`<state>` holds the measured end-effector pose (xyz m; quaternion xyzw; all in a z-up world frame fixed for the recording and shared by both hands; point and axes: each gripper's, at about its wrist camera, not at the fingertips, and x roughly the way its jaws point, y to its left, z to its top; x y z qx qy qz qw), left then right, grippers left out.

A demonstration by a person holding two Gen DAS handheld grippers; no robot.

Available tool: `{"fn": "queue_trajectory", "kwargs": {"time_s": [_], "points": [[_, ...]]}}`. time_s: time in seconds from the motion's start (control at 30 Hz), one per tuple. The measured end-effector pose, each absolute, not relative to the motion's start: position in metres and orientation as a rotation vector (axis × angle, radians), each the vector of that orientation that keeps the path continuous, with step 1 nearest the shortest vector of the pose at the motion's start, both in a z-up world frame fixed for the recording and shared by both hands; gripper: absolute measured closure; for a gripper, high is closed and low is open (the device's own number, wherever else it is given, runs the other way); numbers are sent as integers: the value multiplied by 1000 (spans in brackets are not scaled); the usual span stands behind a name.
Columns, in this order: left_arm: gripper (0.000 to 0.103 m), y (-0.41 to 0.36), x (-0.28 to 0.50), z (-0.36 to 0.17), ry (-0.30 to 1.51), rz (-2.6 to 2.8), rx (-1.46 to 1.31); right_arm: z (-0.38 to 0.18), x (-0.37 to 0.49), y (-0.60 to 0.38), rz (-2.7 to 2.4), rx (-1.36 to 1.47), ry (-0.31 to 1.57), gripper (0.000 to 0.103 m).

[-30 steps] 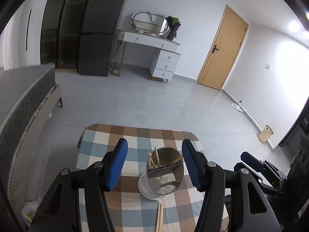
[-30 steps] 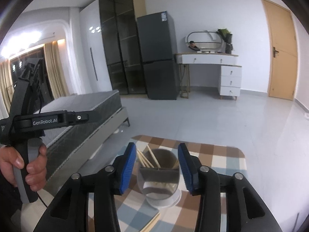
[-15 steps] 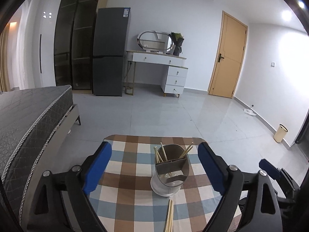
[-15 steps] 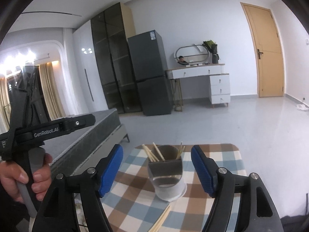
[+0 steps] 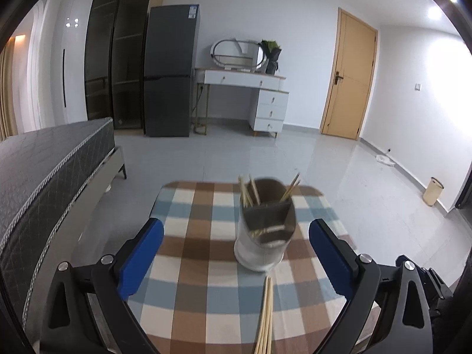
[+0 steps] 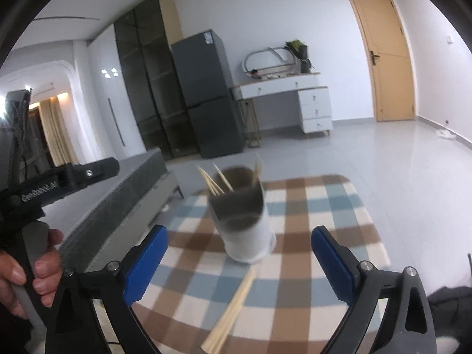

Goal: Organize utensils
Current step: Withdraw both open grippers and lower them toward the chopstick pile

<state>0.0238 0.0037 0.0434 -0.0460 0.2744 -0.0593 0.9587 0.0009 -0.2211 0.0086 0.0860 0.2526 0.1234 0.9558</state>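
In the left wrist view, the left gripper [image 5: 236, 244] fills the bottom of the frame. Its two blue pads [image 5: 141, 253] stand far apart with nothing pressed between them, and its jaws have just been opening. Between the pads, a little right of the middle of the frame, a white cup [image 5: 262, 239] stands upright on the checked worktop [image 5: 194, 206]. A dark wall inside the cup splits it into a back part and a front part. A few chopsticks [image 5: 246, 190] lean in the back part and poke up over the rim. Something thin and pale lies in the front part, but it is too blurry to name. At the bottom of the frame, just below the cup, a bunch of loose chopsticks [image 5: 265, 315] lies flat on the worktop.

In the right wrist view, a hand [image 6: 26, 274] at the lower left holds the handle of the other gripper. The right gripper [image 6: 239, 262] is at the bottom, its pads wide apart and holding nothing; its jaws have just been opening too. The cup stands in the middle of the frame with sticks in its back part. The loose bunch lies slanted below it.
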Motion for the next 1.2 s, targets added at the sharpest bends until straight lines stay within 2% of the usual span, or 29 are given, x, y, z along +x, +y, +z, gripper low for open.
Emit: {"fn": "queue_trajectory", "kwargs": {"time_s": [0.5, 0.73, 0.97, 1.1, 1.17, 1.2], "points": [[7, 7, 44, -29, 693, -18, -96, -42, 20, -211, 278, 180, 725, 5], [7, 14, 62, -52, 835, -13, -167, -69, 43, -206, 254, 168, 824, 6], [7, 17, 79, -61, 878, 12, -171, -100, 68, -193, 253, 113, 923, 18], [7, 22, 87, -70, 927, 27, -203, -116, 89, -188, 256, 132, 976, 31], [7, 27, 90, -74, 952, 36, -229, -123, 100, -187, 252, 150, 990, 31], [7, 29, 92, -76, 963, 41, -240, -128, 107, -185, 253, 162, 994, 36]]}}
